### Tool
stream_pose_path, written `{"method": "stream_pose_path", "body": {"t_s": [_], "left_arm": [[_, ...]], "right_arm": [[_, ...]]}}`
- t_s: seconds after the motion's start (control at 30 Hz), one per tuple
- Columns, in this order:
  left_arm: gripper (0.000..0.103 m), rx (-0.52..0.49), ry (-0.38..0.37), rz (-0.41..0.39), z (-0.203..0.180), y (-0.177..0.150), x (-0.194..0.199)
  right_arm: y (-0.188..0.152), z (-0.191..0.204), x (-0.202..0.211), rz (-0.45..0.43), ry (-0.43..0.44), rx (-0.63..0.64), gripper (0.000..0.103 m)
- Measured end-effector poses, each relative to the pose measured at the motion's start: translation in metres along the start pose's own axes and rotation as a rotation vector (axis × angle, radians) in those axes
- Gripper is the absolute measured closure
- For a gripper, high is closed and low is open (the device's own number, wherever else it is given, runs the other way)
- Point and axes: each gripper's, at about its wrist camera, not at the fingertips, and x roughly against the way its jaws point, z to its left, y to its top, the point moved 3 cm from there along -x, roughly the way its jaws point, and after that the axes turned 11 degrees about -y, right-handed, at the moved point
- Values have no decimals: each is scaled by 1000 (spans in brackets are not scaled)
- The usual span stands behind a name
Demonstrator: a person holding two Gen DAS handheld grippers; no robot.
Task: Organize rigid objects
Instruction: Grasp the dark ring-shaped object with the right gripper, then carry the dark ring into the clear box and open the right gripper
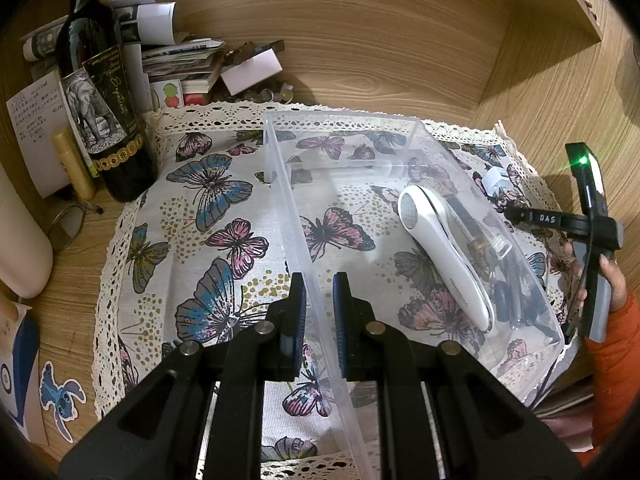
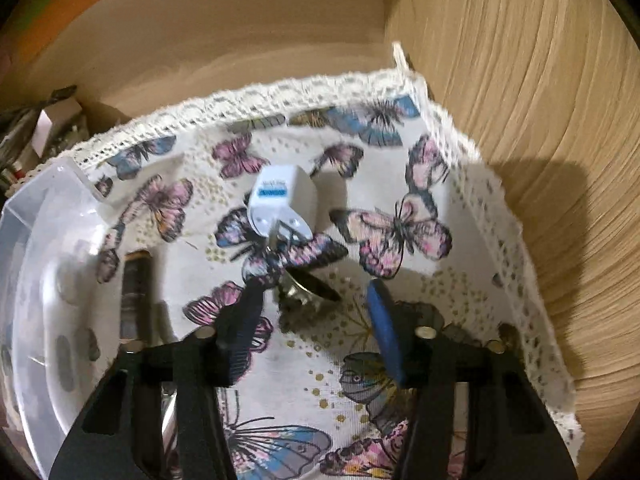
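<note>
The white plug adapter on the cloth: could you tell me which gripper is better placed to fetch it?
The right gripper: its open fingers already point at the white plug adapter, whereas the left gripper is clamped on the clear bin's wall.

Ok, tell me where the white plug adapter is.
Right wrist view: the white plug adapter lies centre on the butterfly cloth, outside the clear bin, beyond a small metal clip.

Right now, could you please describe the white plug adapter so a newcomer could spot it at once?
Start at the butterfly cloth, just outside the clear plastic bin. The white plug adapter lies there, boxy with a blue label, unlike the small shiny metal piece nearby.
</note>
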Motion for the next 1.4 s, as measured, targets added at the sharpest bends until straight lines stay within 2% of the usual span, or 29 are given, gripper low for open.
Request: {"method": "stream_pose_path", "body": {"t_s": [0.13,0.43,0.73,0.97,1.4], "left_arm": [[90,1,-1,-1,0,0,0],[90,0,-2,1,0,0,0],[90,-4,-1,0,1,0,1],[90,-9,4,1,1,-1,1],[90,-16,11,3,-2,-2,1]], "right_arm": [[-5,2,2,-18,11,27,73],[-2,22,45,-120,37,77,74],[19,60,106,-277,85,152,74],[22,95,137,-355,158,222,73],[-5,151,149,-331,320,319,73]]}}
